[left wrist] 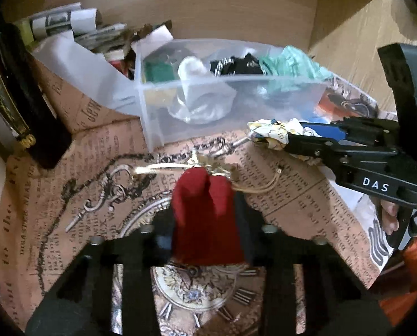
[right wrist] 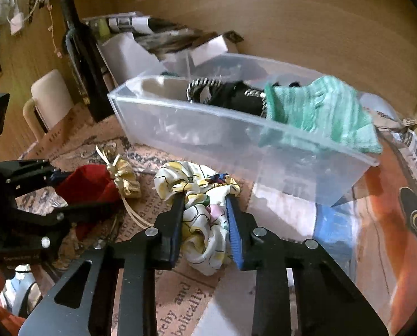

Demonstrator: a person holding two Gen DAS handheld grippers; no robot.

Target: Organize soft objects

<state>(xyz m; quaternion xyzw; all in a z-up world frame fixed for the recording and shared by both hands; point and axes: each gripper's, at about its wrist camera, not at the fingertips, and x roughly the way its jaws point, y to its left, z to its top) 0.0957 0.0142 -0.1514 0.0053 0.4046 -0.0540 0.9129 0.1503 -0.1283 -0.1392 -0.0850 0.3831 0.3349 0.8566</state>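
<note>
My left gripper is shut on a red velvet pouch with a gold drawstring top, held above the printed tablecloth; the pouch also shows in the right wrist view. My right gripper is shut on a floral silk scrunchie, seen too in the left wrist view. Both hover just in front of a clear plastic bin that holds a green sock, a black cloth item and a white cloth.
A dark wine bottle and a white box of papers stand left of the bin. A dark box lies at the left. A wooden wall backs the table. A chair stands beyond the table's left edge.
</note>
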